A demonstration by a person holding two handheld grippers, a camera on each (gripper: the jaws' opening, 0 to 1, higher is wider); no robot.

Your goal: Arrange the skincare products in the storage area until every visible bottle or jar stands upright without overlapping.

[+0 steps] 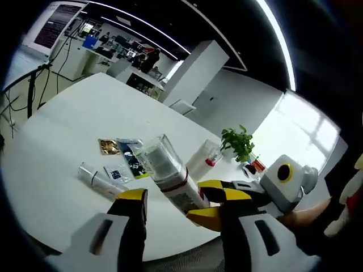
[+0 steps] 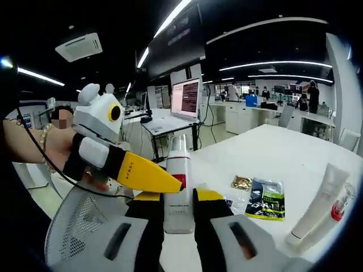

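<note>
Right gripper view looks over a white round table (image 2: 295,147) in an open-plan office with desks, monitors and ceiling strip lights. Its right gripper (image 2: 178,212) clamps a white bottle (image 2: 177,187) upright between the jaws. Beside it the left gripper (image 2: 156,177) touches that bottle, and whether it grips I cannot tell. Sachets (image 2: 265,198) lie flat near a tube (image 2: 317,204). A potted plant (image 1: 238,141) stands further along.

white round table (image 1: 68,113) seen under office ceiling light strips (image 2: 164,25), small potted green plant (image 1: 238,143) set near the far edge, open laptop (image 2: 186,97) spotted on a desk behind, mesh office chair (image 2: 79,226) tucked close by
</note>
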